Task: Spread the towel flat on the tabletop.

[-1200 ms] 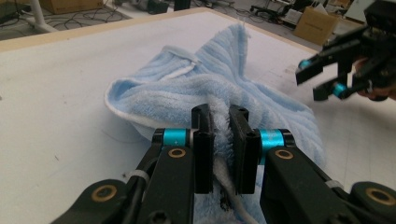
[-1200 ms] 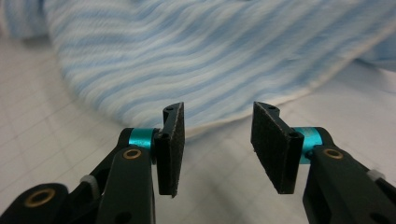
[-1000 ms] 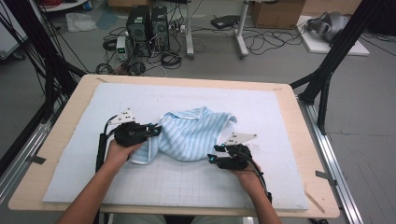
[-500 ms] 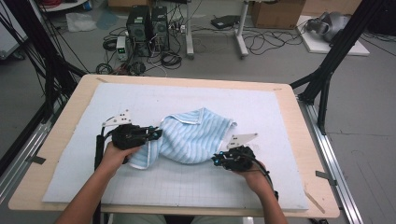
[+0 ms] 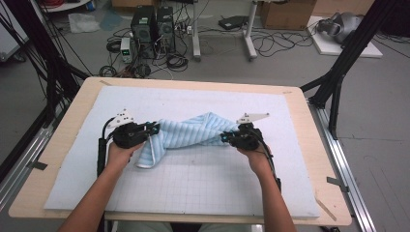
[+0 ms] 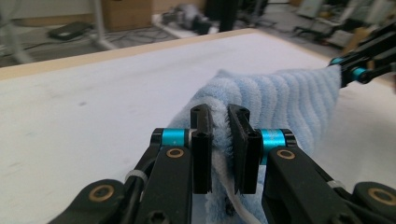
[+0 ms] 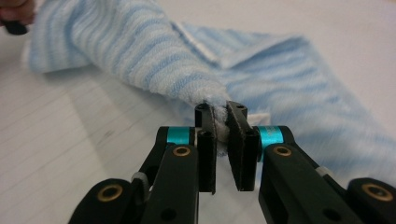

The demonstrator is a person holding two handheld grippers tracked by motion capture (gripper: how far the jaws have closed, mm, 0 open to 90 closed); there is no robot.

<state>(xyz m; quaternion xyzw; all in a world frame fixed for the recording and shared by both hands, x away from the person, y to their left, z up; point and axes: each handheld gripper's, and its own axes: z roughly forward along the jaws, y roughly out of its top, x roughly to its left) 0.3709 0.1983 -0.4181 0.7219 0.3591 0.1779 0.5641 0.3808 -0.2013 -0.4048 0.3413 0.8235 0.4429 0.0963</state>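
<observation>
A light blue striped towel (image 5: 188, 134) is stretched between my two grippers over the white grid mat (image 5: 203, 179). My left gripper (image 5: 153, 129) is shut on the towel's left end; in the left gripper view the cloth (image 6: 275, 98) and its white hem are pinched between the jaws (image 6: 219, 122). My right gripper (image 5: 226, 137) is shut on the towel's right end, its jaws having just closed on a bunched corner (image 7: 205, 88), with the gripper (image 7: 220, 116) raised a little off the mat. A loose flap (image 5: 147, 155) hangs down to the mat near the left hand.
The mat lies on a wooden table (image 5: 309, 125). Black frame legs (image 5: 338, 72) stand at the right, rails (image 5: 14, 169) run along the left. Computers and cables (image 5: 154, 29) sit on the floor beyond the far edge.
The right gripper has closed on the towel's right corner and pulled it to the right and slightly up. The crumpled towel is now drawn out into a long band. The left hand barely shifted.
</observation>
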